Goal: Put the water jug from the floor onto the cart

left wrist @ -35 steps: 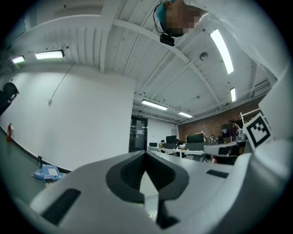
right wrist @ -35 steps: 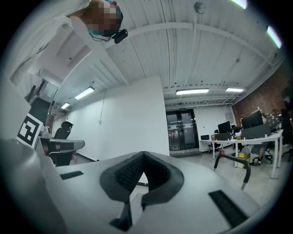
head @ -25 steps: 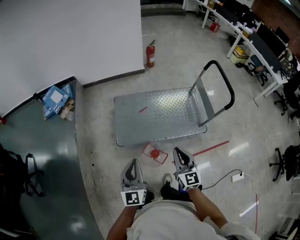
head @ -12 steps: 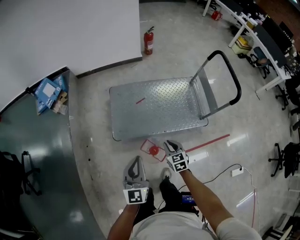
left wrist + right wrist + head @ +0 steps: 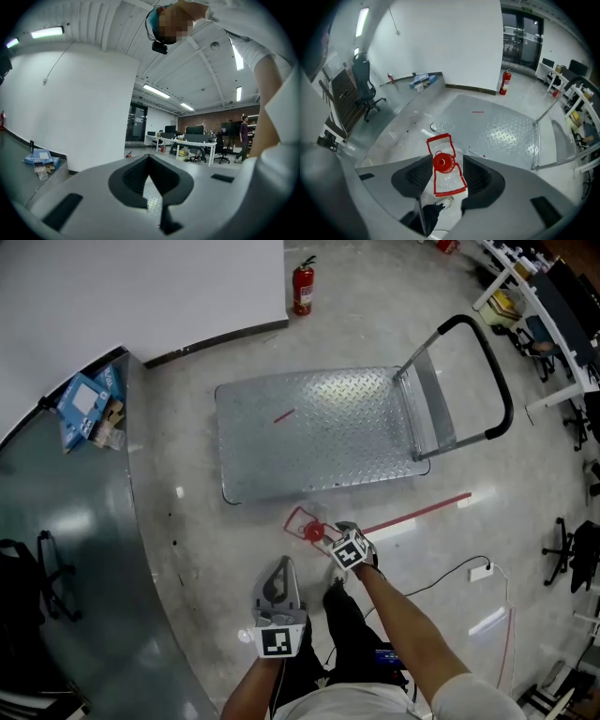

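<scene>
Water jug (image 5: 302, 521) stood on floor between right tool's (image 5: 341, 532) just-opening jaws, ungripped. Left tool (image 5: 280, 570) was closed, empty. Cart (image 5: 319, 437) transfer remained.

The water jug (image 5: 307, 526) stands on the floor below and between the right gripper's (image 5: 446, 159) just-opening jaws, with the cart (image 5: 319, 432) beyond them and the fire extinguisher (image 5: 302, 287) farther behind.

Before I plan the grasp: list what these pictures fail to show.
- Water jug, head view: its near half is covered by the right tool, whose jaws have just been opening, the red cap between them.
- Jug's fill level: clear walls seen from above, too small.
- Cart wheels, head view: the cart itself hides them.
- Jug, left gripper view: blocked by the shut left tool's own body.
</scene>
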